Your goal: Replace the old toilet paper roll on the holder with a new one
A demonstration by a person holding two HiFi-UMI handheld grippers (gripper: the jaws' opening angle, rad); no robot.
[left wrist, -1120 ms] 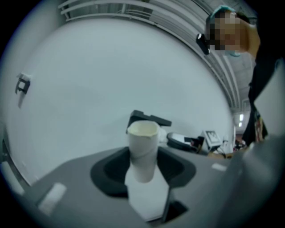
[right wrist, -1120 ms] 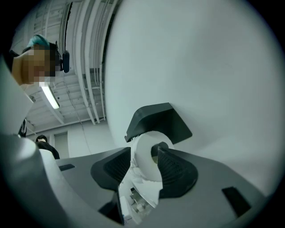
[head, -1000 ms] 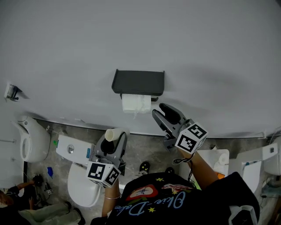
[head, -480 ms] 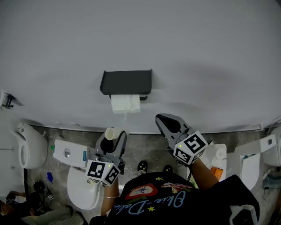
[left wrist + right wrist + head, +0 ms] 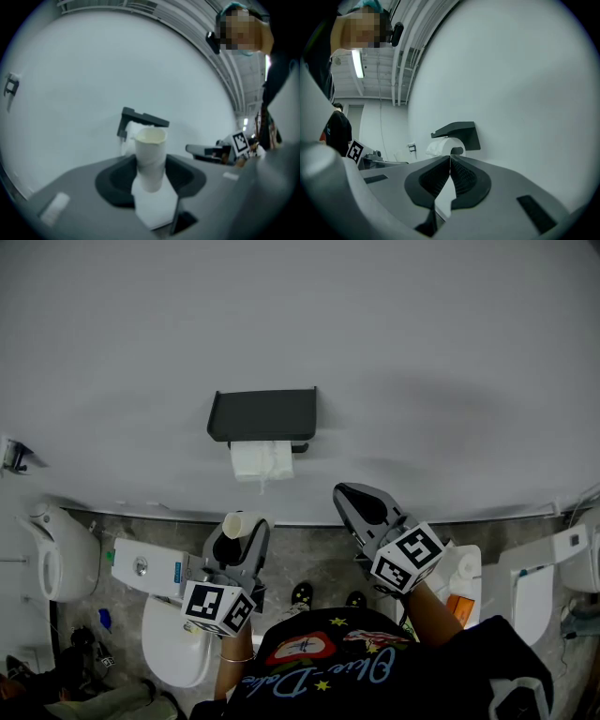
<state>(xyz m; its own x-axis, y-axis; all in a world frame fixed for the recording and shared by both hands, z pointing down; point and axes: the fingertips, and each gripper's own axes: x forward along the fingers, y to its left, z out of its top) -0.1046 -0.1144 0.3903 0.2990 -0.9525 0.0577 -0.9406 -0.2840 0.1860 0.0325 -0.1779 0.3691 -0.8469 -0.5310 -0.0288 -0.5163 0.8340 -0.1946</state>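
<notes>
While the L gripper (image 5: 241, 529) grips a bare cardboard tube (image 5: 233, 523) upright btwn its part-open jaws, the R gripper (image 5: 343, 491) has just closed its jaws tight together w/ nothing in them. Both point level at the wall (image 5: 422, 352). A paper roll (image 5: 262, 460) hangs on the black holder (image 5: 262, 414), far side, btwn the two grippers.

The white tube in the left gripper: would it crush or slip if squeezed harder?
Probably crushable: the white tube looks hollow at its open top. Likely light. Its papery surface should hold well in the left gripper.
</notes>
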